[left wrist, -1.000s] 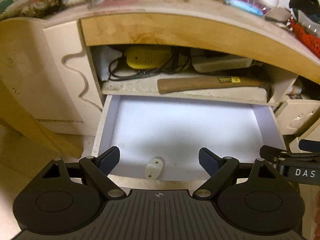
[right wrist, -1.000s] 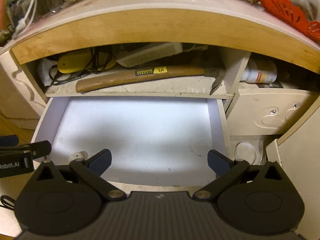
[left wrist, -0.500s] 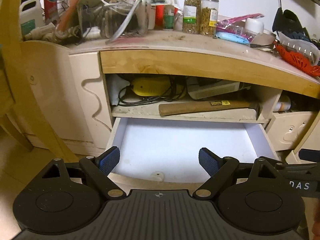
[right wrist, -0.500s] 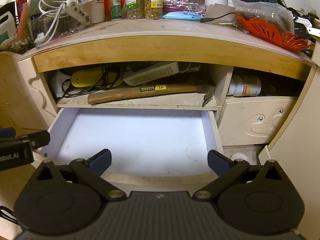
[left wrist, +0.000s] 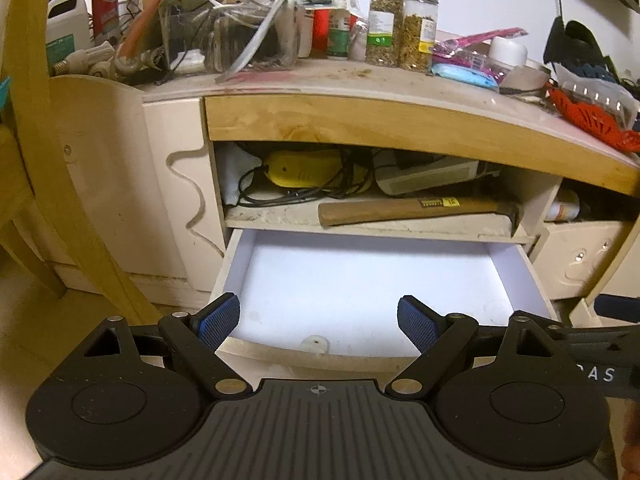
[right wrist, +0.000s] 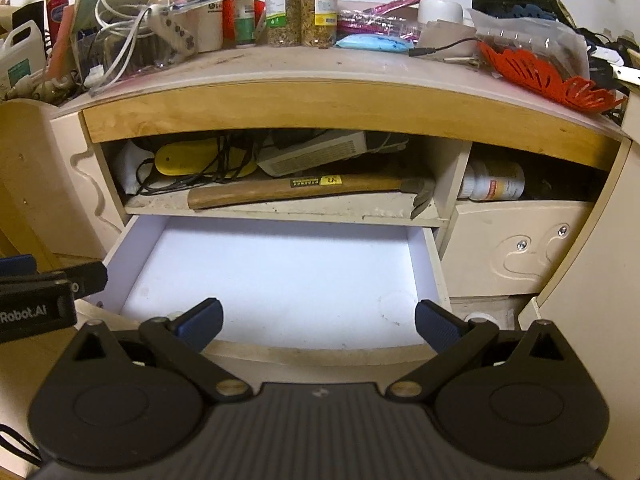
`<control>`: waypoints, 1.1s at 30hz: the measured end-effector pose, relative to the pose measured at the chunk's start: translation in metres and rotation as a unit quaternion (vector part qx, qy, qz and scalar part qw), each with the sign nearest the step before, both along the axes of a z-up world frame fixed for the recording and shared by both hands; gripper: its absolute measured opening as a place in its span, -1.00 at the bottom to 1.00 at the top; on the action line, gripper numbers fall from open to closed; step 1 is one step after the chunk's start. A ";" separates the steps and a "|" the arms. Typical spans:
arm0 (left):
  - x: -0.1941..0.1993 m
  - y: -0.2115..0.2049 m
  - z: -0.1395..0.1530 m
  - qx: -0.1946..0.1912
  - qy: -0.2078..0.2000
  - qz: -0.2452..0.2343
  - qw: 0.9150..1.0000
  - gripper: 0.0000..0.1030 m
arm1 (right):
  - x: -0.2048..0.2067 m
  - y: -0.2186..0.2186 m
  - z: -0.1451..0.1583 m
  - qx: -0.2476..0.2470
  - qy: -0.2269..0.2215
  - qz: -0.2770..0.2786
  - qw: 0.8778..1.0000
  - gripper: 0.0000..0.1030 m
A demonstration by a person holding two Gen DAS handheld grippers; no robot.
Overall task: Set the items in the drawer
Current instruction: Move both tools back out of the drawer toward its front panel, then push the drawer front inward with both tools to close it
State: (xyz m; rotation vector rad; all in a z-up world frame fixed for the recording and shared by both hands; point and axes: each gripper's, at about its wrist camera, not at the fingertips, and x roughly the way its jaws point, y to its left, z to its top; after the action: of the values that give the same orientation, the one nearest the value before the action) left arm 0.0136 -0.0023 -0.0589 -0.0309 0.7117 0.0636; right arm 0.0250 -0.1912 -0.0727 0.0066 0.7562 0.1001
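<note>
The drawer (left wrist: 360, 280) stands pulled out under the desk shelf, its white inside bare; it also shows in the right wrist view (right wrist: 276, 276). My left gripper (left wrist: 319, 318) is open and empty, held over the drawer's front edge. My right gripper (right wrist: 319, 320) is open and empty, also just in front of the drawer. Two glass jars (right wrist: 302, 6) of dried herbs stand on the desktop, also in the left wrist view (left wrist: 402, 28). A wooden-handled hammer (right wrist: 304, 190) lies on the shelf above the drawer.
The desktop (right wrist: 320, 68) is crowded with bottles, cables (right wrist: 128, 28), a blue pouch (right wrist: 374, 43) and an orange mat (right wrist: 548, 76). A yellow device (left wrist: 304, 168) and grey box (left wrist: 428, 174) fill the shelf. A wooden chair (left wrist: 48, 168) stands left. A shut small drawer (right wrist: 516, 252) is right.
Both grippers have pulled back and tilted up from the drawer, so the desktop with its jars and clutter has come into view. Both stay open.
</note>
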 end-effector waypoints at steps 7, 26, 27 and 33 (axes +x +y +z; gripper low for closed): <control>-0.003 -0.001 -0.021 0.001 0.015 -0.006 1.000 0.69 | -0.001 0.000 -0.020 -0.011 0.014 0.003 1.000 0.99; -0.005 0.007 -0.074 0.016 0.085 -0.009 0.996 0.69 | -0.008 0.003 -0.076 -0.023 0.088 0.010 0.996 0.99; -0.005 0.006 -0.074 0.016 0.085 -0.010 0.996 0.69 | -0.008 0.003 -0.078 -0.023 0.090 0.009 0.996 0.99; 0.003 0.006 -0.077 0.005 0.087 -0.006 0.996 0.69 | -0.003 0.001 -0.083 -0.024 0.093 0.005 0.995 0.99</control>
State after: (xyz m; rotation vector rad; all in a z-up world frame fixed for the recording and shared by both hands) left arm 0.0166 0.0040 -0.1362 -0.0105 0.8851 0.0587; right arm 0.0219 -0.1899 -0.1559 -0.0331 0.9440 0.0912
